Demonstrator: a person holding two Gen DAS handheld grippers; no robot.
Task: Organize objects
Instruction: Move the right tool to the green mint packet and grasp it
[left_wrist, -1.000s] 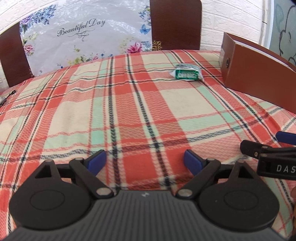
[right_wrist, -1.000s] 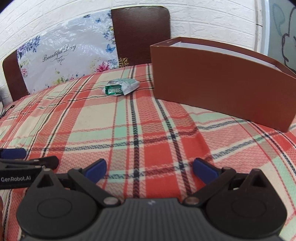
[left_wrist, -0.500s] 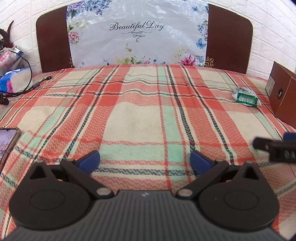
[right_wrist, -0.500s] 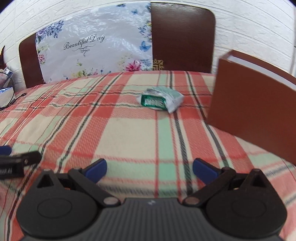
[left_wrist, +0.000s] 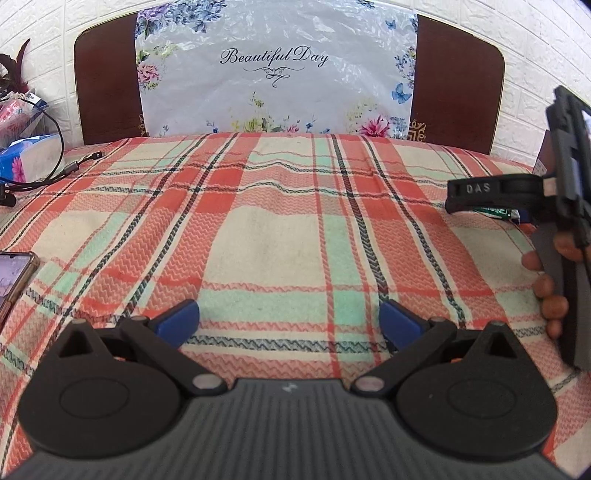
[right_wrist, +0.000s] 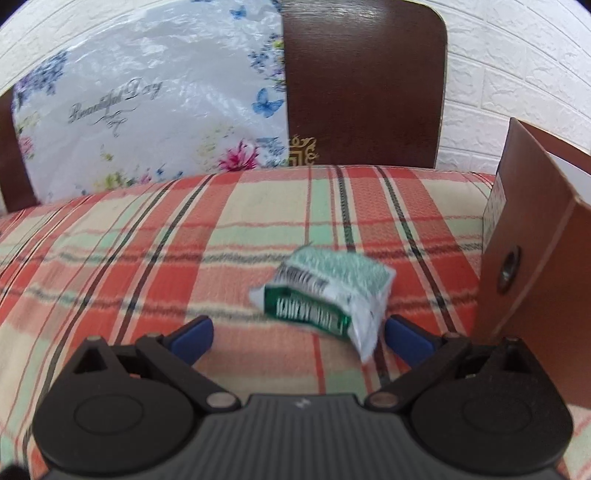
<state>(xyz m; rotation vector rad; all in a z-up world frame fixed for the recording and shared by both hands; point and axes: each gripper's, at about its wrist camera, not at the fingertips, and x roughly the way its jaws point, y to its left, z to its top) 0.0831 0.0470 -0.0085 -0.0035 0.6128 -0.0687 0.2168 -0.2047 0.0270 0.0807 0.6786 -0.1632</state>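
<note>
A green and white packet (right_wrist: 325, 291) lies on the plaid cloth (right_wrist: 184, 258), just ahead of my right gripper (right_wrist: 299, 334), which is open with the packet near its right finger, not held. A brown box (right_wrist: 535, 266) stands upright to the right of the packet. My left gripper (left_wrist: 288, 321) is open and empty over the middle of the cloth (left_wrist: 258, 236). In the left wrist view the right gripper's body (left_wrist: 495, 192) is at the right edge, hiding most of the packet (left_wrist: 495, 211).
A brown headboard (left_wrist: 107, 85) with a flowered "Beautiful Day" plastic sheet (left_wrist: 273, 74) is at the back. A phone (left_wrist: 14, 277) lies at the left edge. A tissue pack (left_wrist: 29, 158) and a black cable (left_wrist: 70, 168) are at the far left.
My right gripper has moved forward to the packet, which now lies close between its fingers. My left gripper has swung left to face the headboard. Both stayed open.
</note>
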